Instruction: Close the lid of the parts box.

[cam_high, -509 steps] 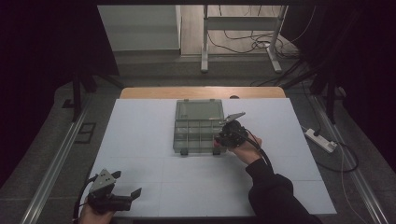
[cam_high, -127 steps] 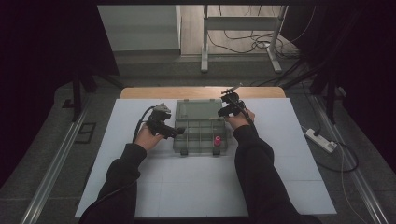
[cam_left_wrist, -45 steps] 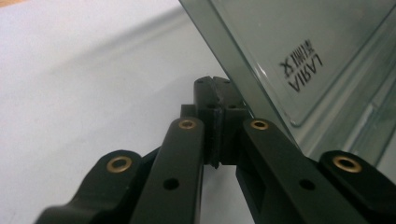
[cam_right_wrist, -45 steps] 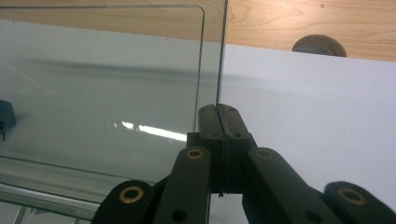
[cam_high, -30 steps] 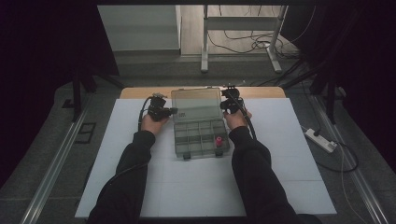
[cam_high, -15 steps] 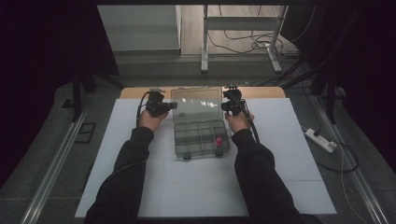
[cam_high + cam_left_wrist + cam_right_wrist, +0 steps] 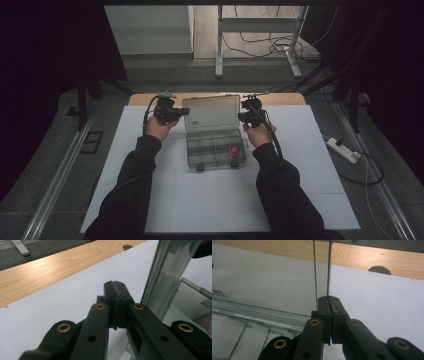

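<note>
Lid of compartment box raised by two closed grippers

Table, covered by a white sheet, carries a translucent compartment box standing between the two grippers. Its lid stands nearly upright at the far side of the box, hinged along the back edge of the tray, so the opening step appears largely done. Left gripper sits just outside the lid's left edge; in the left gripper view its jaws are pressed together with nothing between them, and the lid's edge rises just beside the jaw tips, on their right. Right gripper sits at the lid's right edge; in the right gripper view the jaws are likewise closed and empty, with the thin lid edge rising directly beyond the tips. Whether either gripper touches the lid cannot be told. Tray compartments lie below and on the person's side of both jaw pairs. A small pink piece stands in a compartment near the tray's right side. By judgement, what remains is to let the lid rest fully open and then work with the tray's contents.
</note>
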Motion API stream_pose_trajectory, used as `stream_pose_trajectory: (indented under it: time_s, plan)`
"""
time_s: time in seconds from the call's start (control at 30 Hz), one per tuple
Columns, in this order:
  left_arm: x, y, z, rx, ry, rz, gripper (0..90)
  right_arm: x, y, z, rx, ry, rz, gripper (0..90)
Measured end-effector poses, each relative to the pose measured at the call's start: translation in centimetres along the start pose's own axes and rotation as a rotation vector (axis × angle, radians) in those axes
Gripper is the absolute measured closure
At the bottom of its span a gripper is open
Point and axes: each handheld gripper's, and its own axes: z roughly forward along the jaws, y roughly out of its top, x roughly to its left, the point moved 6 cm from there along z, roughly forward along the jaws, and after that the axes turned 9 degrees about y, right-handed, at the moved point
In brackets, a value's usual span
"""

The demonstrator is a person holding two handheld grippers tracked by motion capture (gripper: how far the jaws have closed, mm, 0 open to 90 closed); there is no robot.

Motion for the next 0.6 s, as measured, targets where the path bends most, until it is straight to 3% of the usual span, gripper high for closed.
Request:
stream_pose_trajectory:
  time_s: [0.4, 0.6]
  plan:
    - [-1.2, -0.5, -2.0, -0.023, -0.012, 0.053, 88.8, 0.4, -1.1, -1.3, -0.007, 0.03, -0.017, 87.4]
    - [-1.9, -0.8, -2.7, -0.026, -0.021, 0.05, 88.8, 0.5, -1.7, -1.9, -0.002, 0.052, -0.019, 86.2]
